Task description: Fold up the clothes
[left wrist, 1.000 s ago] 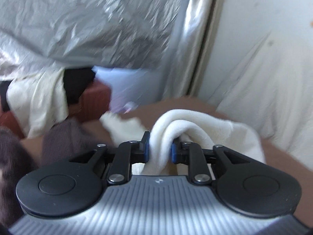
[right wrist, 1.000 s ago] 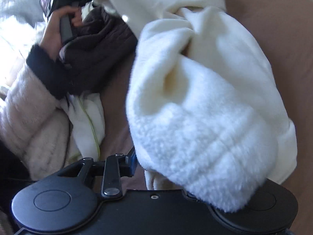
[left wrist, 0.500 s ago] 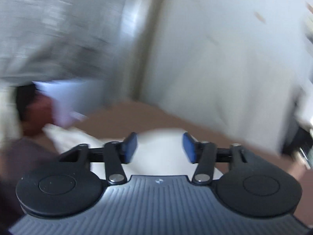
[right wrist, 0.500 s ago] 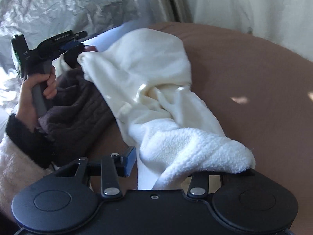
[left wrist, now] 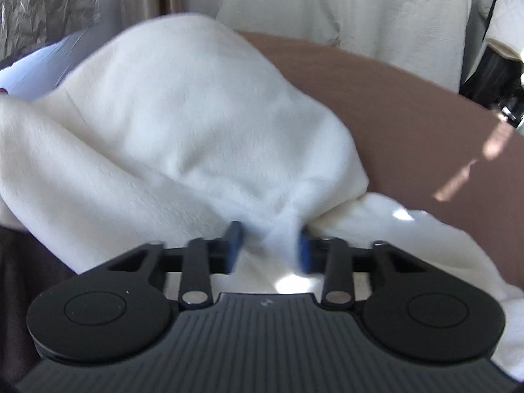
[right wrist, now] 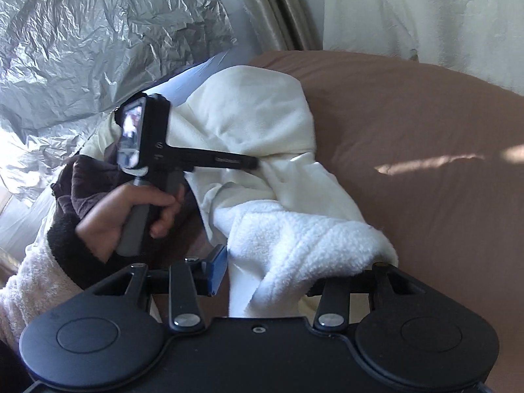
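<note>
A cream-white fleece garment [right wrist: 262, 150] lies on the brown bed cover [right wrist: 409, 150], its long axis running from the near edge by the right gripper away toward the crinkled silver foil sheet [right wrist: 82, 49] at the back left. Its far end is a smooth, rounded hump, possibly a hood; its near end shows a nubbly, terry-like surface and drapes over the right-hand finger of the right gripper [right wrist: 262, 278].

The right gripper's blue-padded fingers stand well apart, with cloth hanging loosely between them. The right finger is hidden under the fleece, so whether anything is pinched cannot be told.

The left gripper [left wrist: 268, 245] sits at the middle of the garment's length, approaching from the left side. In the left wrist view its blue pads are partly apart with a bunched ridge of fleece between them; the picture is blurred there, so a firm clamp cannot be confirmed. A person's hand [right wrist: 131, 213] in a dark cuff and pale fuzzy sleeve grips its handle.

A dark brown knitted garment [right wrist: 85, 183] lies just left of the white one, under that hand. A pale curtain [right wrist: 409, 9] hangs behind the bed.
</note>
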Available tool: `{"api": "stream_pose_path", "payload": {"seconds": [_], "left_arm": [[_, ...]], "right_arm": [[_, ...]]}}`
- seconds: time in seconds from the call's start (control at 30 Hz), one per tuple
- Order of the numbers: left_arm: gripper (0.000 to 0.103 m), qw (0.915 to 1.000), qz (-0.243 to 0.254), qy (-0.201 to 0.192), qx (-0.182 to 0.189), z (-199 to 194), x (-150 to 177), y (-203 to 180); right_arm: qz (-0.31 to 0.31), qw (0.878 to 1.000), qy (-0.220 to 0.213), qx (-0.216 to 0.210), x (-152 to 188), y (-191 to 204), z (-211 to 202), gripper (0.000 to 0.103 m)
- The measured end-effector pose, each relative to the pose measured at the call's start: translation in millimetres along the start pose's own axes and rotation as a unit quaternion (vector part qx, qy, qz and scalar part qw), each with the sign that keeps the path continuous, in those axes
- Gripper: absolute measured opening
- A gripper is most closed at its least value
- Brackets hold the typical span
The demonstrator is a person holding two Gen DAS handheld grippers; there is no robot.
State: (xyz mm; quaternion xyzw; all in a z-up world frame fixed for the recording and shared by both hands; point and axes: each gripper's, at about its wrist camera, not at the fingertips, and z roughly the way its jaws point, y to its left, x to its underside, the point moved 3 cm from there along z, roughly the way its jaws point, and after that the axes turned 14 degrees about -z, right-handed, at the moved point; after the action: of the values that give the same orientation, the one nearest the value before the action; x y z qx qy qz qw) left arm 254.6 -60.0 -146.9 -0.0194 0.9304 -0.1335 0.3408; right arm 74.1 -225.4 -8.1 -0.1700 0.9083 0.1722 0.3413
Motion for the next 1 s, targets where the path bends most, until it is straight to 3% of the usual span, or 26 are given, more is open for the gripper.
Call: {"api": "stream_pose_path", "payload": {"seconds": [0.13,0.2,0.23,0.27,0.33,0.53,0.6,0.67,0.73,0.83,0.9,1.0], "left_arm": [[0.017,0.9978,-0.010,-0.062,-0.019,-20.0,-11.1,9.3],[0.030,0.9925,-0.010,-0.105,-0.061,-25.3,-11.1,13.6],[0.047,0.9916,-0.013,-0.107,-0.073,-23.8,-10.6,16.2],[0.057,0.9932,-0.011,-0.092,-0.071,-19.7,-8.0,16.2],[0.061,0.9969,0.002,-0.055,-0.055,-8.5,-5.0,18.9],[0.070,0.9961,0.026,-0.053,-0.066,-0.4,-0.5,17.4],[0.059,0.9955,0.028,-0.066,-0.062,-4.3,-3.2,19.1],[0.011,0.9950,0.030,-0.080,-0.053,-10.5,-4.9,18.1],[0.010,0.9939,0.022,-0.103,-0.032,-22.2,-9.9,17.1],[0.010,0.9869,-0.026,-0.152,0.047,-56.9,-20.2,22.6],[0.009,0.9811,-0.045,-0.171,0.079,-76.1,-25.3,24.8],[0.009,0.9767,-0.032,-0.184,0.106,-95.5,-24.3,15.1]], "right_arm": [[0.008,1.000,0.000,0.007,3.2,-9.0,-2.3,0.051],[0.018,1.000,-0.003,0.011,4.7,-14.4,-4.1,0.051],[0.022,1.000,-0.003,0.012,5.8,-16.5,-4.3,0.051],[0.024,1.000,-0.004,0.011,7.1,-17.9,-4.2,0.051],[0.028,1.000,-0.001,0.007,10.6,-19.8,-2.8,0.051],[0.034,0.999,0.027,0.011,24.2,-17.3,19.4,0.051],[0.027,0.999,0.029,0.018,26.5,-13.8,28.1,0.050],[0.014,0.999,0.027,0.021,24.9,-10.7,31.4,0.030],[-0.007,0.999,0.020,0.031,18.8,-9.5,28.0,0.017],[-0.020,0.999,-0.016,0.032,1.3,-9.2,14.1,0.015],[-0.024,0.998,-0.044,0.027,-11.3,-9.0,4.1,0.015],[-0.033,0.997,-0.053,-0.036,-17.3,3.9,1.5,0.014]]}}
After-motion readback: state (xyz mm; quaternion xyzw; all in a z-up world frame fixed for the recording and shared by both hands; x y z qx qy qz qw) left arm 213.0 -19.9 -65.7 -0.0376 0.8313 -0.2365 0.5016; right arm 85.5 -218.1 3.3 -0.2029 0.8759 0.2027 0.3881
